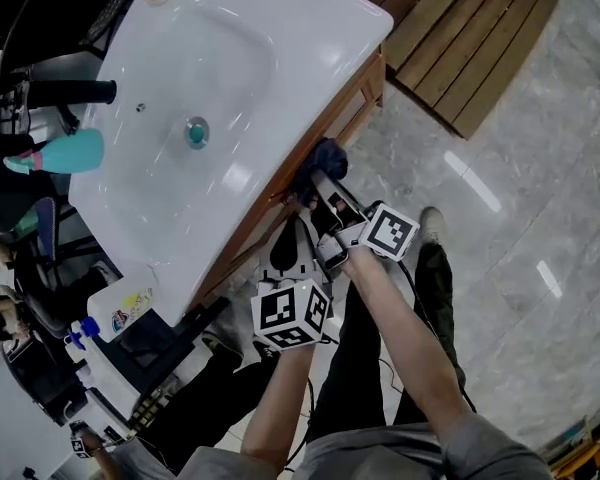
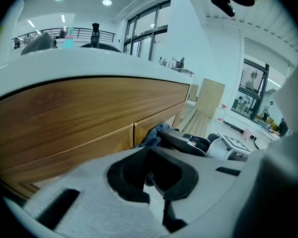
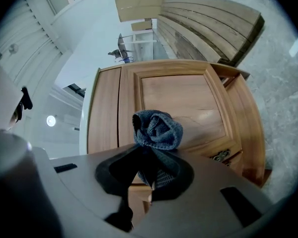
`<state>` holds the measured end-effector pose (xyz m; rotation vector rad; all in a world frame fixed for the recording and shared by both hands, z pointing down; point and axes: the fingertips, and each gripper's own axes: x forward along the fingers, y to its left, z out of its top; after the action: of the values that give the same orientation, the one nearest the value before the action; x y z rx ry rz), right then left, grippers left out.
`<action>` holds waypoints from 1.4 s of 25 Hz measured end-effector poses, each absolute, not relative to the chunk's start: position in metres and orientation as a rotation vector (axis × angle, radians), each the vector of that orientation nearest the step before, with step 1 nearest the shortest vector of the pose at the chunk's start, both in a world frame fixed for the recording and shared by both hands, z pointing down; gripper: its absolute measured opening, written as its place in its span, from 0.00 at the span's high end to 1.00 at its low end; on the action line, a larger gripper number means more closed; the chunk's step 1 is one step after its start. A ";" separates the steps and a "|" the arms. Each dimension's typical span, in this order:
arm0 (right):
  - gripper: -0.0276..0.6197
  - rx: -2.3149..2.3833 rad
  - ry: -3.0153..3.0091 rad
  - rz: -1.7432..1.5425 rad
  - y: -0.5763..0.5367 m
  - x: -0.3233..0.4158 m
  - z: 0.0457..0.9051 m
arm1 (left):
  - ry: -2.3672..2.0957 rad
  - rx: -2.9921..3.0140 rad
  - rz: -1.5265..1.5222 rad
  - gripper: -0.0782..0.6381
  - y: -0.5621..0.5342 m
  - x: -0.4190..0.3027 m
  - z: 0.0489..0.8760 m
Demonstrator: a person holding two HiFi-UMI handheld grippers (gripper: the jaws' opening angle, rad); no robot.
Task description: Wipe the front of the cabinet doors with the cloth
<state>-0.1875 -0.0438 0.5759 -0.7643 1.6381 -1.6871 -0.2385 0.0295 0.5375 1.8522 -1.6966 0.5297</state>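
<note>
— Where is the cloth right now?
— The right gripper (image 3: 150,170) is pinching it. It's a bunched blue cloth (image 3: 157,129) poking out past the jaws, right in front of the cabinet door (image 3: 181,103). I can't tell whether it's touching the wood.
— And the other gripper?
— The left gripper (image 2: 151,175) is hanging just beside it, jaws pressed together on nothing.
— What's worrying you?
— The cloth is balled up, so only a small knob would be rubbing, probably leaving strips unwiped. Hard pushing could be dragging it out of the jaws, or letting the plastic scrape the panel. And the metal handle (image 3: 220,155) by the door's edge is looking ready to snag it.
</note>
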 end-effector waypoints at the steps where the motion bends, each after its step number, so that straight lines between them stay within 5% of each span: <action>1: 0.87 -0.764 1.641 -1.690 -0.044 -0.187 0.574 | -1.701 1.850 0.528 0.88 0.030 -0.239 0.534; 35: 0.87 -0.941 1.648 -1.651 -0.028 -0.087 0.614 | -1.637 1.848 0.553 0.88 0.033 -0.187 0.572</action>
<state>-0.0871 -0.0277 0.6140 -0.9412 1.6481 -1.6514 -0.1866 0.0335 0.5719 1.8477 -1.6371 0.5530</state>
